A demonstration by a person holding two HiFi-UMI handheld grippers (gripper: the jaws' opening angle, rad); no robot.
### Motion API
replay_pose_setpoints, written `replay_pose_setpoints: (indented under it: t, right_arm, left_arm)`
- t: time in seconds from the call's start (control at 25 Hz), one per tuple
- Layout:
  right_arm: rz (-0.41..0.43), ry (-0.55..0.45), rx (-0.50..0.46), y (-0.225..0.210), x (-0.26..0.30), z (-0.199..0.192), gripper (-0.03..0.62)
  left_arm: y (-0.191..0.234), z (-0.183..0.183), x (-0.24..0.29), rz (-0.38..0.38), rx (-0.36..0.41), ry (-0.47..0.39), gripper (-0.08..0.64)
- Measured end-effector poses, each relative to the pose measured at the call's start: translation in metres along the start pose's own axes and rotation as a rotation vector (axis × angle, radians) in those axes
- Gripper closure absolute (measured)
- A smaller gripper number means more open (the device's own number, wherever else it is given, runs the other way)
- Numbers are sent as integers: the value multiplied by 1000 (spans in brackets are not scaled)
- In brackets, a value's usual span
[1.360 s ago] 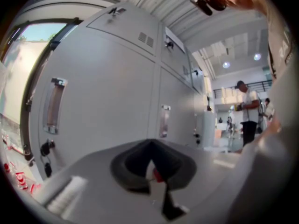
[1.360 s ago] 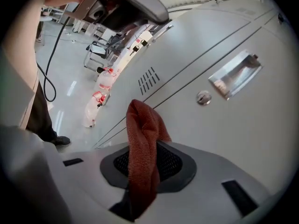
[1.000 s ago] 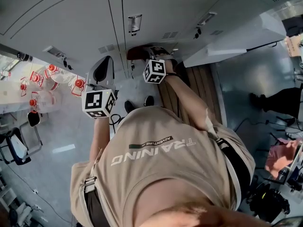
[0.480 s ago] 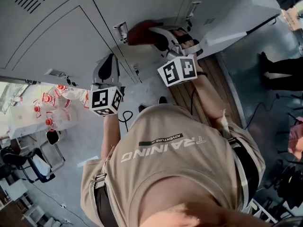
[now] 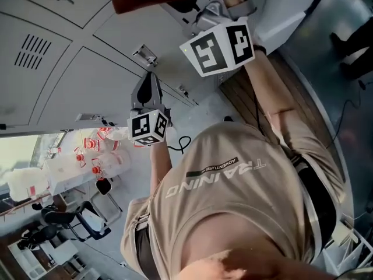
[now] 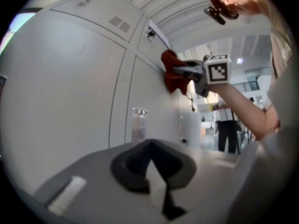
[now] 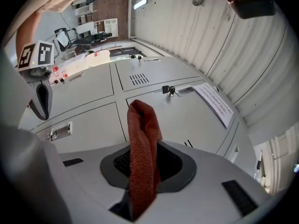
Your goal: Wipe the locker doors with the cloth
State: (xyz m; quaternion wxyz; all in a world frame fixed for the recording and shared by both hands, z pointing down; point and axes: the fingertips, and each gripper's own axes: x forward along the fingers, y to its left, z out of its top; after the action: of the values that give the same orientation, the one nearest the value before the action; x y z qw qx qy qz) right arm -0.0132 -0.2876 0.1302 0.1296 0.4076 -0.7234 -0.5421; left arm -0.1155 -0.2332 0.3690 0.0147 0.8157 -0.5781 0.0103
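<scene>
Risen higher, right claw (image 7: 140, 185) presses its gripped cloth (image 7: 144, 134) on the locker doors (image 7: 196, 111). Left claw (image 6: 156, 185) closed, empty; wiping seems unfinished.

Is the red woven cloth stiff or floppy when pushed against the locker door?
Probably floppy and light: the red woven cloth curls over in soft folds beyond the right gripper. Its coarse weave likely drags on the grey locker door.

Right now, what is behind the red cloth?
A grey locker door, with its key lock showing beyond the cloth. The patch of door directly behind the cloth is covered.
</scene>
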Motion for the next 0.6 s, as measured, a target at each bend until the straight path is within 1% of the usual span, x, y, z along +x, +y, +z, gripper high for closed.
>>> replay_pose_setpoints:
  t: [0.12, 0.32, 0.48, 0.6]
  right_arm:
    - [46, 20, -34, 16, 14, -11, 526]
    - [119, 27, 30, 59, 12, -24, 526]
    - [228, 58, 45, 110, 0, -41, 526]
    - [313, 90, 62, 154, -12, -57, 526]
  left_arm:
    - [7, -6, -2, 27, -9, 5, 554]
    - [23, -19, -18, 94, -30, 31, 554]
    - [33, -22, -26, 130, -46, 37, 554]
    - [34, -25, -30, 138, -45, 47, 554]
